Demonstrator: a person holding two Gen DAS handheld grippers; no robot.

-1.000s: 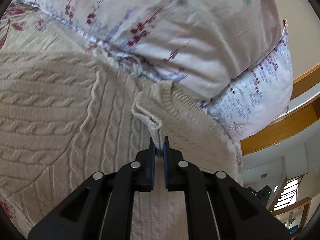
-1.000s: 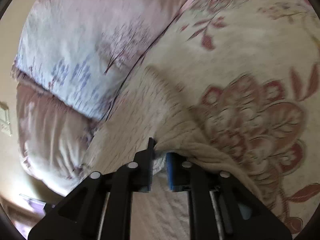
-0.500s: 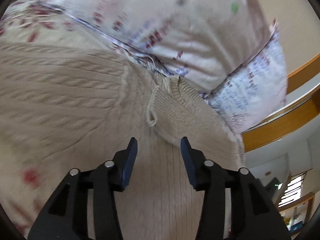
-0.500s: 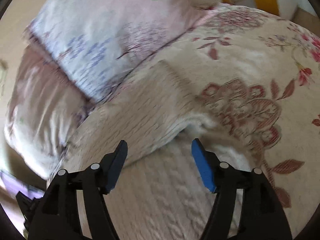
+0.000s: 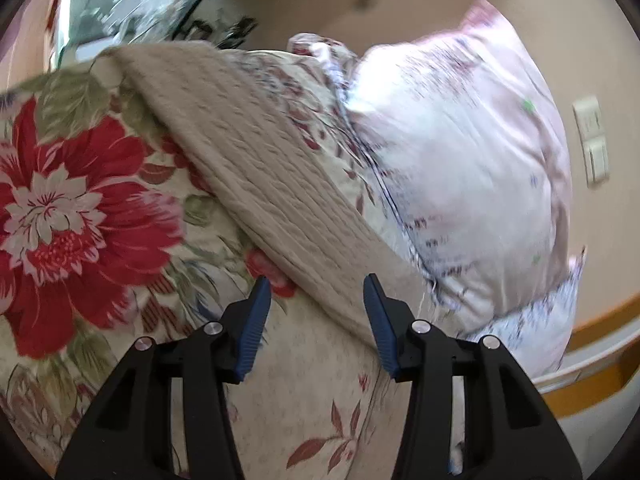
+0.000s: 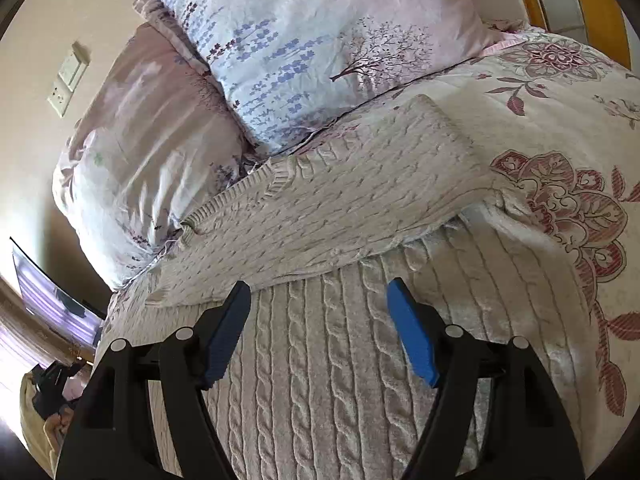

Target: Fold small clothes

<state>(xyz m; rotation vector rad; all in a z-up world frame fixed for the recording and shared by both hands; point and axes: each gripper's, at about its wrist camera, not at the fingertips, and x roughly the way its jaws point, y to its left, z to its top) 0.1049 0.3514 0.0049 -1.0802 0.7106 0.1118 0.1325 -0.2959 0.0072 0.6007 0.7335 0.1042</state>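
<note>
On the floral bedspread [image 6: 560,92], near the pillows [image 6: 304,40], we see the cream cable-knit sweater [image 6: 320,208]. Our right gripper [image 6: 318,330], jaws just widened and empty, hovers over it; our left gripper [image 5: 316,322] stands apart beside its edge.

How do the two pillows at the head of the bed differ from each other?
Seen from the right wrist camera, the upper pillow is pale blue fading to pink, printed with purple flower sprigs and a small tree. The lower pillow is a duller mauve-pink with far fainter print. The upper pillow lies on top of the lower pillow, which sticks out beside it. Both sit at the edge of the flowered quilt, beyond the cream knitted sweater.
</note>
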